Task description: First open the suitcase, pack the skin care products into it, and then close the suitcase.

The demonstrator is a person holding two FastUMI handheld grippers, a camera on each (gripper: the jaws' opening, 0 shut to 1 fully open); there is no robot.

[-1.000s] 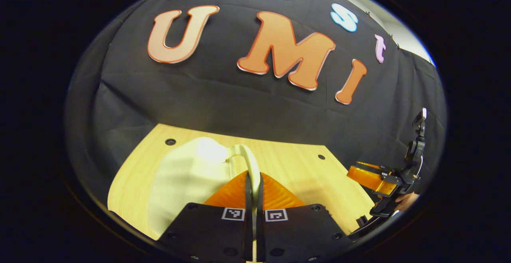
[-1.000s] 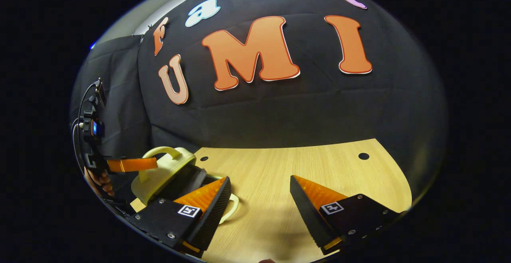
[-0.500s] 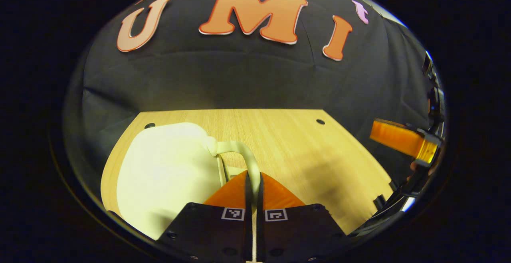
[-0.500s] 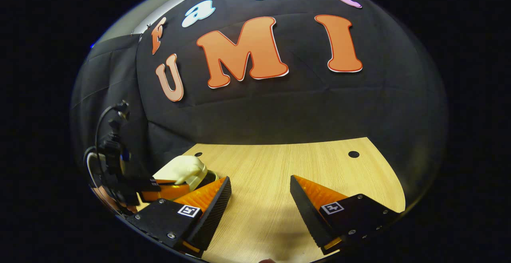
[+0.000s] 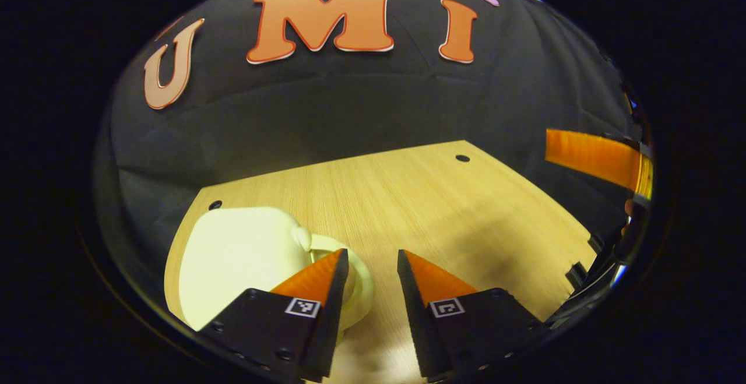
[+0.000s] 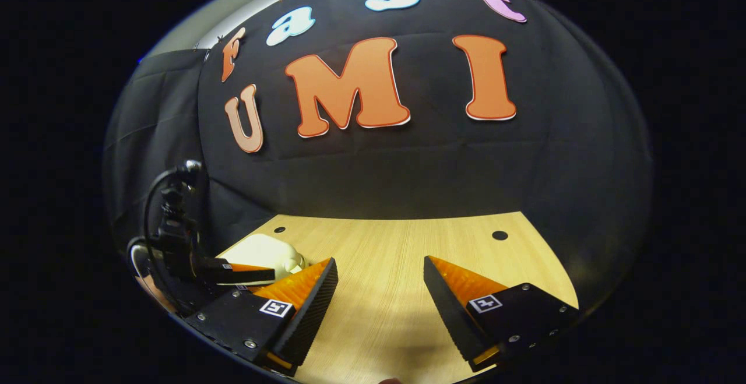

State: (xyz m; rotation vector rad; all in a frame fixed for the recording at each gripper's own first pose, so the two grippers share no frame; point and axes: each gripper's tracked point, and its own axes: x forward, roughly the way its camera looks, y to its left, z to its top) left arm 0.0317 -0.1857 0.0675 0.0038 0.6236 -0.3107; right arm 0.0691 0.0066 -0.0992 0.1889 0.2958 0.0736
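With the pale yellow suitcase [image 5: 233, 261] lying closed on the table [image 5: 443, 209], its handle [image 5: 358, 279] beside my left gripper [image 5: 370, 267], I am holding both grippers wide, empty.

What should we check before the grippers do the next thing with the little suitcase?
1. Suitcase lid down on the table: ok.
2. Left gripper open, with the suitcase handle free: ok.
3. Right gripper open, nothing between its fingers: ok.
4. Suitcase latched: cannot tell.
5. Skin care products packed inside: cannot tell.
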